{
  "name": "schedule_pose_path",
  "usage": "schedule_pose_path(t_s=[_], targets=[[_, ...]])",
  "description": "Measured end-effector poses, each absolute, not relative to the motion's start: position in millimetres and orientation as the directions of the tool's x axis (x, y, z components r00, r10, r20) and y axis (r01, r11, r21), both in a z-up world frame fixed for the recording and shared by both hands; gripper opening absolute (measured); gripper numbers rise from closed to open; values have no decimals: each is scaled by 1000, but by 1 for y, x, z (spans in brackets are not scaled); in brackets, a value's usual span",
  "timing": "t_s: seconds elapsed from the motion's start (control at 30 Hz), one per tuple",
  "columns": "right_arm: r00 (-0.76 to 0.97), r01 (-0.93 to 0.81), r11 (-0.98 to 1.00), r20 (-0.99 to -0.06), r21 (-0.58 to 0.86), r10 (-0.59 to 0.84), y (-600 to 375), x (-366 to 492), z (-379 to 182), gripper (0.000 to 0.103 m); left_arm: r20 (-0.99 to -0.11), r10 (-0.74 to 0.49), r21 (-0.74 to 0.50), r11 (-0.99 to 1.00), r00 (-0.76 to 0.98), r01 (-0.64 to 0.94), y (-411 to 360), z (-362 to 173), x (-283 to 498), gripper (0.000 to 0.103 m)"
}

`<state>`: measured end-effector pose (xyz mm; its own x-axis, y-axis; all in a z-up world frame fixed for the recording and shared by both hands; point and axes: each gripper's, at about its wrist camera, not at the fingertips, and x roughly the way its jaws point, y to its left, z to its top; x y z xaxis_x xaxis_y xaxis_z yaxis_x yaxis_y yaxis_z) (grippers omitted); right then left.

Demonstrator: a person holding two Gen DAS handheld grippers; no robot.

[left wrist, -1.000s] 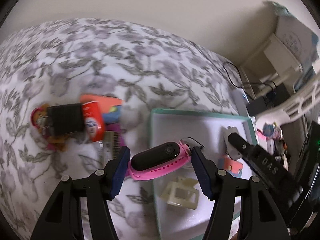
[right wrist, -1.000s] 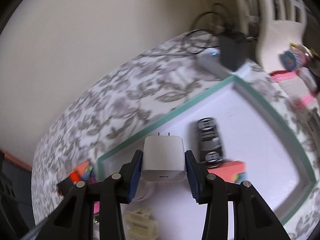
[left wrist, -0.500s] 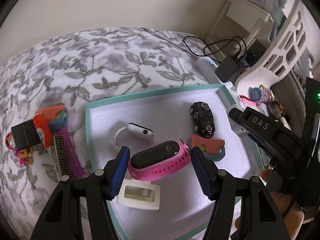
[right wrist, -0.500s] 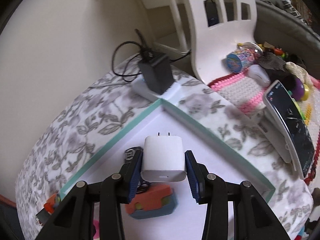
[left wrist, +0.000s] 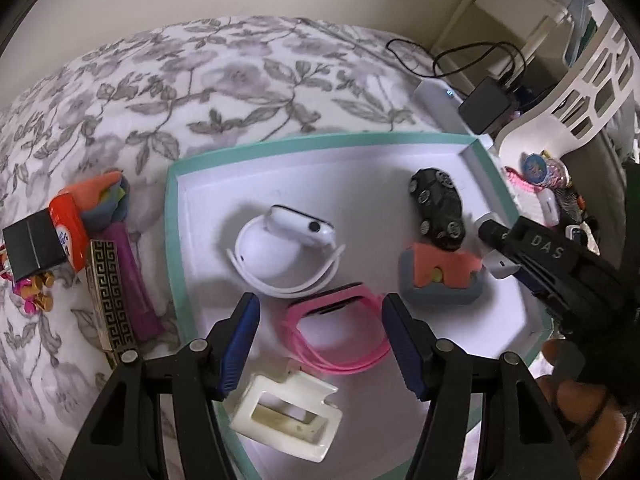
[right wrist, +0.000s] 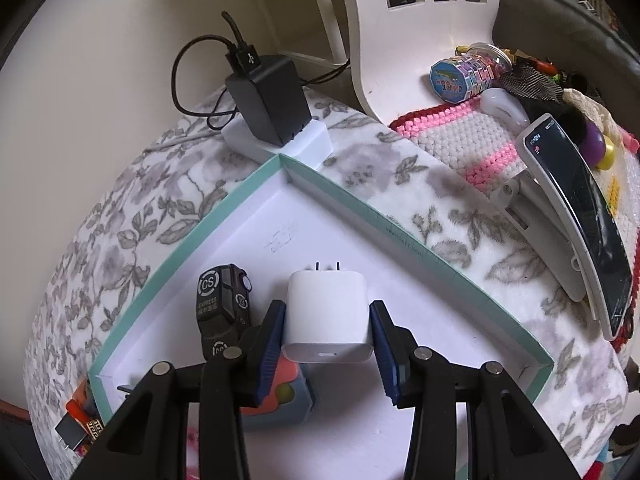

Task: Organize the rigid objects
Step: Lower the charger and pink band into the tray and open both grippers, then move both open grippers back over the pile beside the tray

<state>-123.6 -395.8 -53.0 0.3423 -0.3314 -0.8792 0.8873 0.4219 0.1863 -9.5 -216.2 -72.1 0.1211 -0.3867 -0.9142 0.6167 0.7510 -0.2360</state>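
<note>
My left gripper (left wrist: 320,336) hangs open over the teal-rimmed white tray (left wrist: 176,240). The pink watch (left wrist: 336,320) lies on the tray floor between its fingers, with a gap at the left pad. A white watch (left wrist: 296,232), a black toy car (left wrist: 438,208), an orange-and-grey piece (left wrist: 440,276) and a cream hair clip (left wrist: 288,416) also lie in the tray. My right gripper (right wrist: 326,316) is shut on a white plug charger (right wrist: 326,320), prongs pointing away, low over the tray (right wrist: 360,208) next to the toy car (right wrist: 222,308).
Left of the tray on the floral cover lie a gold-patterned bar (left wrist: 108,300), a purple stick (left wrist: 132,280) and a black box (left wrist: 32,248). A power strip with a black adapter (right wrist: 268,100) touches the tray's far corner. A white chair (right wrist: 420,20) and a phone (right wrist: 580,216) stand on the right.
Both grippers have moved in over the tray and lower. The pink watch has left the left pads and now lies on the tray floor. The right gripper still holds the charger.
</note>
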Motion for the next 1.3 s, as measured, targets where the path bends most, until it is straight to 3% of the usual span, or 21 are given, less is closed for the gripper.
schedule_pose_path(t_s=[0.47, 0.6, 0.97, 1.07, 1.17, 1.23, 1.3], targets=[[310, 881, 454, -890, 135, -335, -392, -115, -59, 50, -913, -389, -232, 746, 126, 624, -219, -66, -8, 65], [323, 875, 468, -872, 126, -368, -389, -113, -51, 58, -907, -396, -225, 741, 141, 632, -217, -59, -8, 65], [397, 836, 534, -810, 125, -433, -378, -104, -23, 59, -860, -448, -264, 799, 243, 539, -186, -28, 18, 66], [417, 809, 575, -807, 121, -418, -371, -96, -22, 59, -858, -421, -243, 838, 295, 489, -173, -24, 30, 72], [442, 775, 622, -800, 113, -405, -362, -88, -23, 70, -863, -380, -224, 878, 333, 422, -156, -24, 42, 74], [465, 745, 657, -797, 116, -387, -355, -82, -22, 73, -870, -346, -207, 903, 351, 376, -144, -27, 51, 89], [479, 715, 690, -795, 108, -372, -347, -76, -22, 75, -875, -313, -190, 924, 369, 333, -132, -29, 58, 90]])
